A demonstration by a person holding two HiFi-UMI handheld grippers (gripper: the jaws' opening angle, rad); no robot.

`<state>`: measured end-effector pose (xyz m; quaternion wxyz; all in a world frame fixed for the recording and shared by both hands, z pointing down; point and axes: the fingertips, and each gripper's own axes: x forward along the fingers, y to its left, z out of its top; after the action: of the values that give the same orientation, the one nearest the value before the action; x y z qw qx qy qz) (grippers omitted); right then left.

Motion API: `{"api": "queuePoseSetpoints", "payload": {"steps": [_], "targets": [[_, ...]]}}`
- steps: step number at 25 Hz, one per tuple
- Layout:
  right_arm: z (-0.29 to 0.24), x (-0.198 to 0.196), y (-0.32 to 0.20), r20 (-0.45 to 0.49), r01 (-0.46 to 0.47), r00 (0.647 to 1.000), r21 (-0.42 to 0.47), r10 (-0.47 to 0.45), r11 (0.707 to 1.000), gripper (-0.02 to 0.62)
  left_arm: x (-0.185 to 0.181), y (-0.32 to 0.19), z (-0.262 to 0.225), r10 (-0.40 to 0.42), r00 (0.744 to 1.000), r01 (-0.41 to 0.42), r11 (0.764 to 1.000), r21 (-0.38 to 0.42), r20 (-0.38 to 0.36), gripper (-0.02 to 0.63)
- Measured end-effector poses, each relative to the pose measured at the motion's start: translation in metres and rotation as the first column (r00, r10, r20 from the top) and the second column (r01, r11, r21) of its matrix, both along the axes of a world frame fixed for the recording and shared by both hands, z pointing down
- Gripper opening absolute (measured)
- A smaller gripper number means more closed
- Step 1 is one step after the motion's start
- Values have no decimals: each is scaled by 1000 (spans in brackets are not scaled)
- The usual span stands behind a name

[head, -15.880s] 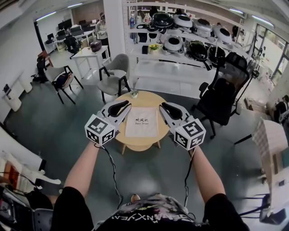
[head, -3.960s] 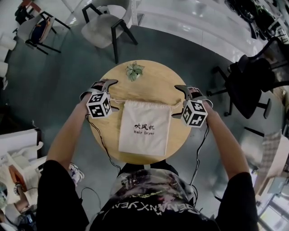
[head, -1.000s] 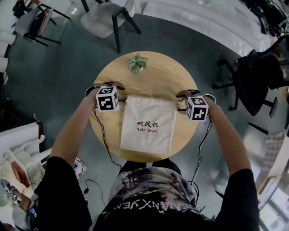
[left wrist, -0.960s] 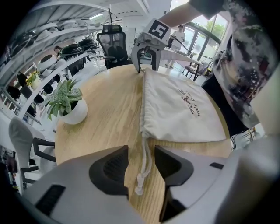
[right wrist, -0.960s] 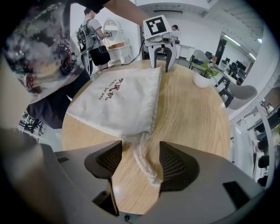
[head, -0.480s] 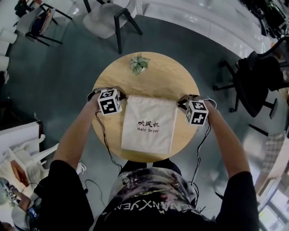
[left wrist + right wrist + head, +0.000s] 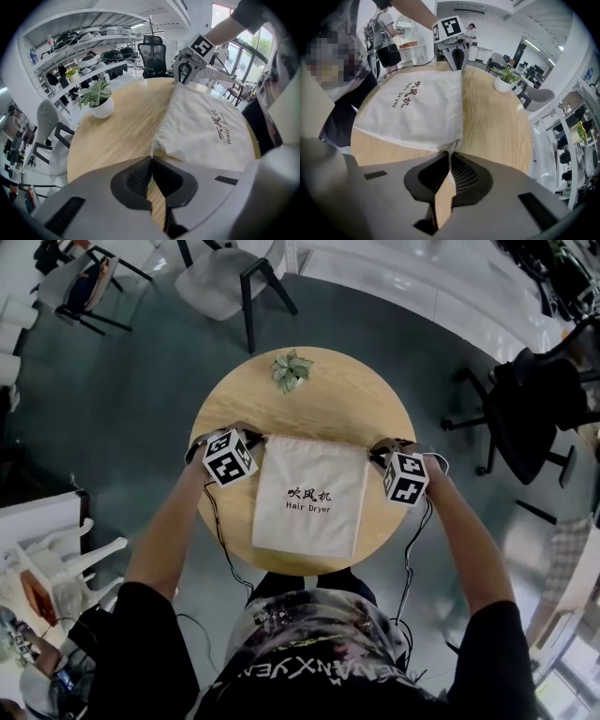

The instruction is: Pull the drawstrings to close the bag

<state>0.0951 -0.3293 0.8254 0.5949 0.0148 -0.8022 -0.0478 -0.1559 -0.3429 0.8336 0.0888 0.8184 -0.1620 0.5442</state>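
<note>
A cream drawstring bag (image 7: 309,507) lies flat on the round wooden surface (image 7: 352,404), a little nearer the person than the middle. Its mouth faces the far edge and its bottom hem lies close to the near rim. The print reads "Hair Dryer" under three Chinese characters. The cloth lies thin and slack, the mouth edge is still straight and ungathered, and nothing shows what is inside.

The left tool (image 7: 151,158) sits at the bag's top left corner. Its jaws have just been closing and now stand pressed together. A pale sliver, the left drawstring (image 7: 149,182), is caught between the black pads just where the corner of the cloth meets them.

The right tool (image 7: 449,153) sits at the opposite top corner with its jaws likewise together. They pinch the right drawstring (image 7: 450,174), a white strip running out of the bag's corner and down between the ribbed pads.

Beyond the bag, near the far rim, a small white pot (image 7: 102,108) holds a green leafy plant (image 7: 289,369). It stands well apart from both tools.
</note>
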Motion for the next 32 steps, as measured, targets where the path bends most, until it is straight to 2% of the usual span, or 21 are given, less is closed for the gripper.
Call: {"api": "queuePoseSetpoints", "payload": {"steps": [11, 18, 29, 32], "targets": [[0, 0, 0, -1, -85, 996, 68, 85, 994, 15, -2, 0, 0, -87, 996, 88, 994, 72, -14, 17], [-2, 1, -1, 18, -168, 986, 150, 168, 974, 14, -2, 0, 0, -125, 992, 126, 989, 80, -21, 17], [-10, 7, -3, -10, -146, 988, 240, 153, 960, 15, -2, 0, 0, -106, 994, 99, 983, 153, 37, 17], [-16, 8, -6, -8, -154, 987, 264, 162, 952, 14, -3, 0, -2, -134, 991, 127, 976, 178, 28, 17]]}}
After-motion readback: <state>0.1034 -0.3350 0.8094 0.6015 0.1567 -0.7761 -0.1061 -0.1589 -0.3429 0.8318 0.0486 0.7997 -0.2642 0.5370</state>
